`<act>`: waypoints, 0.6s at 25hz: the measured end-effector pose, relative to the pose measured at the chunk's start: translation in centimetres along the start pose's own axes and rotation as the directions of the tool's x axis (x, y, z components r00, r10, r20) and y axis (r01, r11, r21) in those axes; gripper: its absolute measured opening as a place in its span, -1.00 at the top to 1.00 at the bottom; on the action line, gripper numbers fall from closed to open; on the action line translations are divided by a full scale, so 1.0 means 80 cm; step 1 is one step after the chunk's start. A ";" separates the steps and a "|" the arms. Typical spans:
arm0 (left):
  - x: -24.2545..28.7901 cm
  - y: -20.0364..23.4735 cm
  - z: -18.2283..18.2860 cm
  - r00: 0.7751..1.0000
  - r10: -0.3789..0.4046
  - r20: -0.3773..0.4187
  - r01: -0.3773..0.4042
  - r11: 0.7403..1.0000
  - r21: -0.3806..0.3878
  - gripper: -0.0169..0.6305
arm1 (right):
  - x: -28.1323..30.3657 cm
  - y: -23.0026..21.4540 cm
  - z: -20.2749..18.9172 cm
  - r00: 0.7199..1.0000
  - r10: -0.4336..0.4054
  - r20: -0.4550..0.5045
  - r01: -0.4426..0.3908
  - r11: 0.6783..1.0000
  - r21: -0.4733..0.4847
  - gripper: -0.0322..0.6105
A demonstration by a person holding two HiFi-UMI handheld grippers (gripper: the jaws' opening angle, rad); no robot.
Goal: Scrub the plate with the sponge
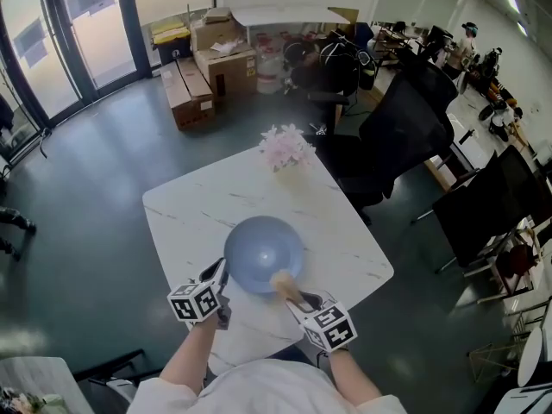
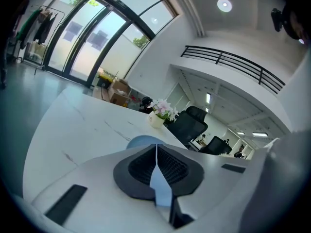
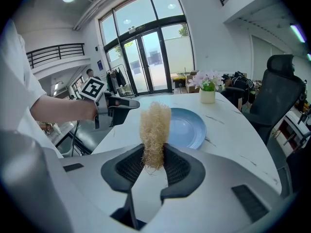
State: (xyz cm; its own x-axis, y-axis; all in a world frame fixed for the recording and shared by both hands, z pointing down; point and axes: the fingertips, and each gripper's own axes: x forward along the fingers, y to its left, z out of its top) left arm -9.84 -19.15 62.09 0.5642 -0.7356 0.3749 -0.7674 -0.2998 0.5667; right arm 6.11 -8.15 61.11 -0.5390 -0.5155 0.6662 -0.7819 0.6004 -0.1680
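Daylight enters through the glass doors (image 1: 82, 24) at 11 o'clock in the head view and lies pale on the floor (image 1: 95, 171). The white table (image 1: 190, 210) is bright, with little shadow. A ceiling lamp (image 2: 224, 5) glares at 1 o'clock in the left gripper view. Both gripper views bend strongly and darken at the rim. The sponge (image 3: 155, 130) is sharp; the plate (image 3: 187, 127) behind it looks perhaps slightly soft.

White marble-look square table (image 1: 198, 214) carried a small white pot of pink flowers (image 1: 286, 147) at its far edge. Black high-backed office chair (image 1: 401, 132) stood just right of the table. Brown cardboard boxes (image 1: 226, 67) sat well beyond it, near tall glass doors (image 1: 78, 33).
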 end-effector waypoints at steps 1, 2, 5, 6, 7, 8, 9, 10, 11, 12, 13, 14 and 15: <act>-0.005 -0.006 0.001 1.000 -0.007 0.006 0.007 1.000 0.018 0.83 | -0.001 0.001 0.001 1.000 -0.004 0.005 0.004 1.000 0.000 0.52; -0.010 -0.012 0.002 1.000 -0.013 0.010 0.013 0.999 0.035 0.84 | -0.001 0.002 0.002 1.000 -0.007 0.009 0.007 1.000 0.001 0.52; -0.024 -0.028 0.004 0.999 -0.028 0.023 0.026 0.996 0.082 0.85 | -0.004 0.003 0.003 1.000 -0.018 0.018 0.018 1.000 0.005 0.52; -0.028 -0.033 0.005 0.999 -0.034 0.026 0.031 0.994 0.101 0.85 | -0.004 0.003 0.003 1.000 -0.023 0.022 0.022 1.000 0.007 0.52; -0.032 -0.039 0.006 0.999 -0.040 0.028 0.037 0.992 0.123 0.85 | -0.004 0.003 0.003 0.999 -0.028 0.026 0.028 1.000 0.008 0.52; -0.037 -0.044 0.008 0.998 -0.047 0.030 0.042 0.988 0.146 0.85 | -0.004 0.003 0.003 0.999 -0.033 0.030 0.033 0.999 0.010 0.52; -0.041 -0.049 0.009 0.998 -0.053 0.032 0.047 0.984 0.169 0.85 | -0.005 0.003 0.004 0.999 -0.039 0.036 0.038 0.999 0.013 0.52; -0.047 -0.054 0.010 0.998 -0.059 0.034 0.052 0.980 0.191 0.85 | -0.006 0.003 0.004 0.998 -0.044 0.042 0.043 0.999 0.015 0.52; -0.052 -0.059 0.012 0.997 -0.064 0.035 0.055 0.976 0.212 0.85 | -0.007 0.003 0.005 0.998 -0.049 0.047 0.048 0.999 0.017 0.52; -0.057 -0.064 0.013 0.997 -0.068 0.036 0.058 0.971 0.232 0.85 | -0.009 0.004 0.006 0.997 -0.053 0.053 0.052 0.998 0.020 0.52; -0.063 -0.068 0.014 0.997 -0.071 0.037 0.060 0.966 0.250 0.85 | -0.010 0.005 0.007 0.997 -0.056 0.060 0.055 0.998 0.021 0.52; -0.068 -0.072 0.015 0.997 -0.073 0.039 0.061 0.963 0.264 0.85 | -0.011 0.005 0.008 0.996 -0.060 0.067 0.059 0.998 0.022 0.52; -0.073 -0.074 0.015 0.996 -0.075 0.041 0.061 0.960 0.273 0.85 | -0.012 0.006 0.009 0.995 -0.064 0.074 0.062 0.998 0.023 0.52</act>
State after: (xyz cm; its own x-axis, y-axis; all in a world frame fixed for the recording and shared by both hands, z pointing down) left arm -8.91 -13.79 55.67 0.6072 -0.7353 0.3009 -0.7855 -0.4988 0.3664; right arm 6.05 -7.80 59.84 -0.5098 -0.5967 0.6198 -0.8209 0.5529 -0.1429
